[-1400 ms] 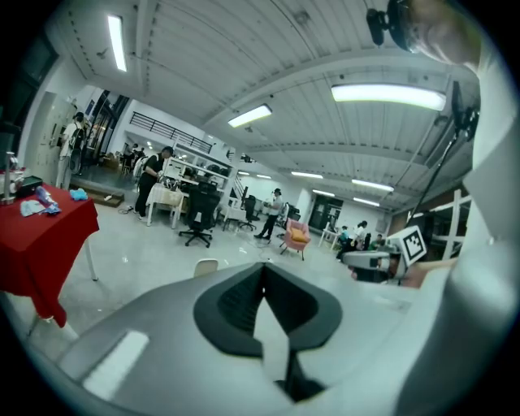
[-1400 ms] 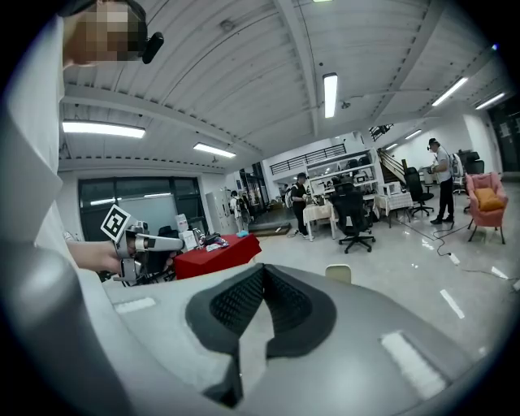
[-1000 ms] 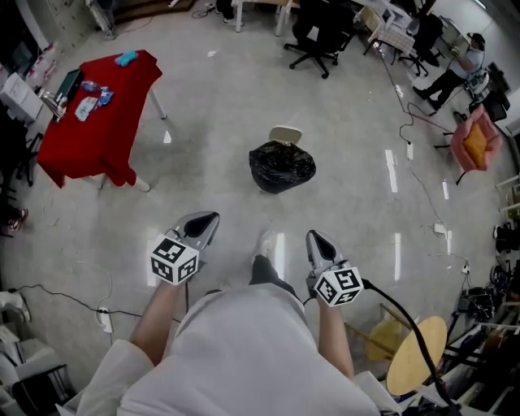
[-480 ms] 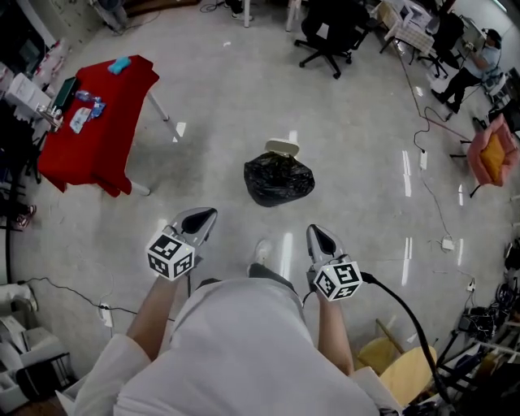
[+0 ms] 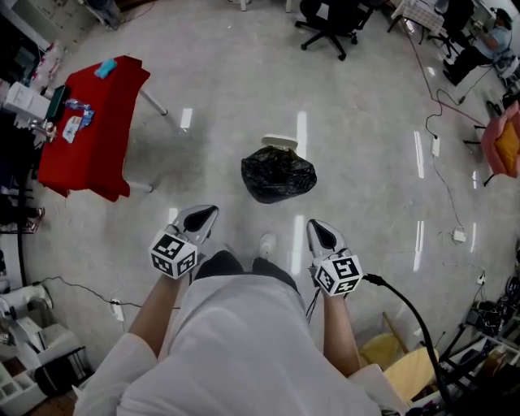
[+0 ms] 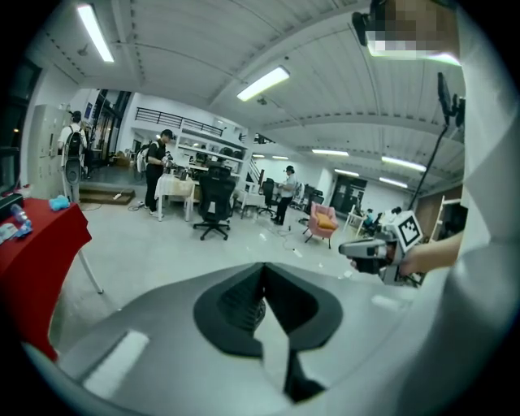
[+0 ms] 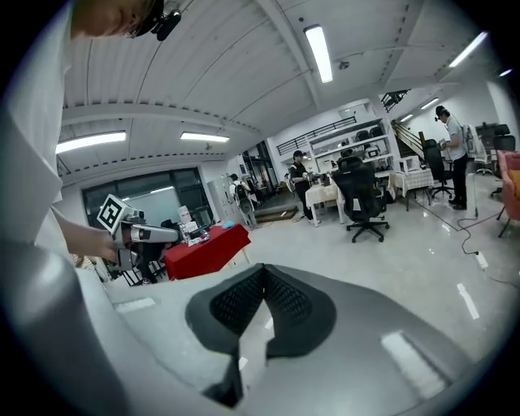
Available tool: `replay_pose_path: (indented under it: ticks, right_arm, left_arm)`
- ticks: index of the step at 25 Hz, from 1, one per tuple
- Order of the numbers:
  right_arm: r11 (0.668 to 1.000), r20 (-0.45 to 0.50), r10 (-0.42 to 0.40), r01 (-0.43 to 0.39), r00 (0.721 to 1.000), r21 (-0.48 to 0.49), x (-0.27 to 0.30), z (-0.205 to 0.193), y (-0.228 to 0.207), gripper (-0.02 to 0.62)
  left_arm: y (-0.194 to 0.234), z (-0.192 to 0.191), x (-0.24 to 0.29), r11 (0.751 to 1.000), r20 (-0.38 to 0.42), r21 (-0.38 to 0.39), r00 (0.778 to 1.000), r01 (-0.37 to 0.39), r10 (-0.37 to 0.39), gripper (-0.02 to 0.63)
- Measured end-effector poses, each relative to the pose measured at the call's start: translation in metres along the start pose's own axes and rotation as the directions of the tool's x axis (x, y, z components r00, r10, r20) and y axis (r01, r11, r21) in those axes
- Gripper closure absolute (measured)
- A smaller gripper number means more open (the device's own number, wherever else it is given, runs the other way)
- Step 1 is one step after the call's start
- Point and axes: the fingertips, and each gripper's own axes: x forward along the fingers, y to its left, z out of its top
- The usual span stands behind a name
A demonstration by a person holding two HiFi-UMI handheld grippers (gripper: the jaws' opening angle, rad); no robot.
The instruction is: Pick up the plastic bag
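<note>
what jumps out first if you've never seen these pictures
A black plastic bag sits on the pale floor, centre of the head view. A red-draped table stands at upper left. Lower in the frame, the left gripper and right gripper, both shut and empty, point towards the bag.

Head view: taken from above the person, facing steeply down at the floor (image 5: pixel 366 146), left gripper (image 5: pixel 207 215) and right gripper (image 5: pixel 317 231) close beneath the lens. Gripper views: mounted just behind each pair of jaws, low and near level, looking out across the room, each catching the opposite gripper at its edge. Shared by all three: red table (image 5: pixel 89 138) and, probably, the same black office chair (image 5: pixel 329 20).
</note>
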Motion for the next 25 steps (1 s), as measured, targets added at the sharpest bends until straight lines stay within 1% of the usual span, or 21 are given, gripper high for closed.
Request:
replay_pose_path:
  ticks: [4, 8, 11, 16, 20, 25]
  right_arm:
    - [0.999, -0.034, -0.018, 0.019, 0.999, 0.026, 0.017, -0.011, -0.013, 0.594]
    - [0.998, -0.075, -0.042, 0.045, 0.996, 0.036, 0.038, -0.026, -0.027, 0.594]
    - [0.996, -0.100, -0.076, 0.081, 0.992, 0.042, 0.055, -0.038, -0.042, 0.594]
    - [0.988, -0.152, -0.139, 0.147, 0.979, 0.047, 0.091, -0.070, -0.073, 0.594]
    - [0.980, -0.205, -0.168, 0.186, 0.964, 0.071, 0.123, -0.106, -0.100, 0.594]
    - [0.965, -0.253, -0.199, 0.234, 0.947, 0.118, 0.171, -0.154, -0.142, 0.594]
  left_arm:
    - [0.018, 0.001, 0.022, 1.000, -0.020, -0.004, 1.000, 0.008, -0.008, 0.603]
    - [0.048, -0.014, 0.049, 1.000, -0.057, 0.003, 0.998, 0.008, -0.008, 0.603]
    - [0.073, -0.035, 0.076, 1.000, -0.098, -0.017, 0.995, 0.017, -0.019, 0.603]
    - [0.109, -0.067, 0.131, 0.999, -0.153, -0.011, 0.987, 0.047, -0.048, 0.603]
    - [0.140, -0.097, 0.173, 0.998, -0.180, -0.045, 0.983, 0.038, -0.046, 0.603]
    - [0.183, -0.153, 0.234, 0.993, -0.242, -0.111, 0.969, 0.025, -0.051, 0.603]
